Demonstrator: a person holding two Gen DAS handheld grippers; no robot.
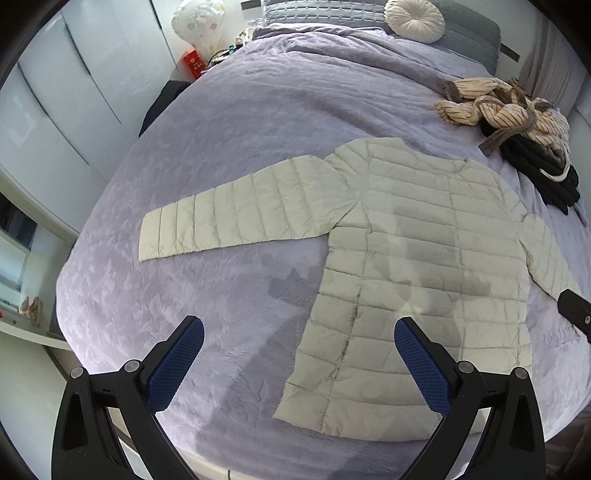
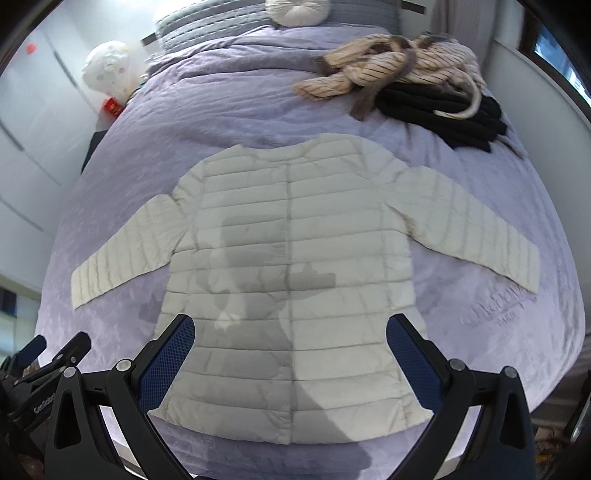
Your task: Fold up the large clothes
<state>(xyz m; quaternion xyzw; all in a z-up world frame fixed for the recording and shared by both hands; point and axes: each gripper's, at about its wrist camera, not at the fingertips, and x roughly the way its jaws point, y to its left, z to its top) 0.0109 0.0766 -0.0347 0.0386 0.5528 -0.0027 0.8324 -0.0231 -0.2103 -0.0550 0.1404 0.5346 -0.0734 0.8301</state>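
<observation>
Item: quilted jacket (image 2: 291, 258), off-white, lying flat and spread on the bed (image 2: 221, 122), front side up, closure seam running down the middle, both sleeves stretched out to the sides.

Position: directly ahead of the right tool (image 2: 290, 365), hem nearest it, collar at the far end. Ahead and to the right of the left tool (image 1: 299, 365), whose near pad hangs over bare bedcover just beside the hem corner.

Tools: both held above the bed, jaws spread wide, blue pads (image 1: 421, 369) apart with nothing between them. Neither touches the fabric.

Handling, as judged: light, puffy, soft and readily compressed; the shell looks smooth and probably slippery, so a shallow pinch may slide off. The padding will likely spring back, so folds may want pressing down. Not fragile.

Grip points, as judged: the left sleeve (image 1: 236, 214), far ahead of the left tool, taken at its cuff end; the right sleeve (image 2: 476, 229), ahead and right of the right tool, likewise. Alternatively the two hem corners, nearest the pads, pinched deep across a quilting seam where the layers are thinner.

Also present: a heap of striped and black clothes (image 2: 413, 77) beyond the collar, far right; a round cushion (image 1: 413, 20) at the bed's head.
</observation>
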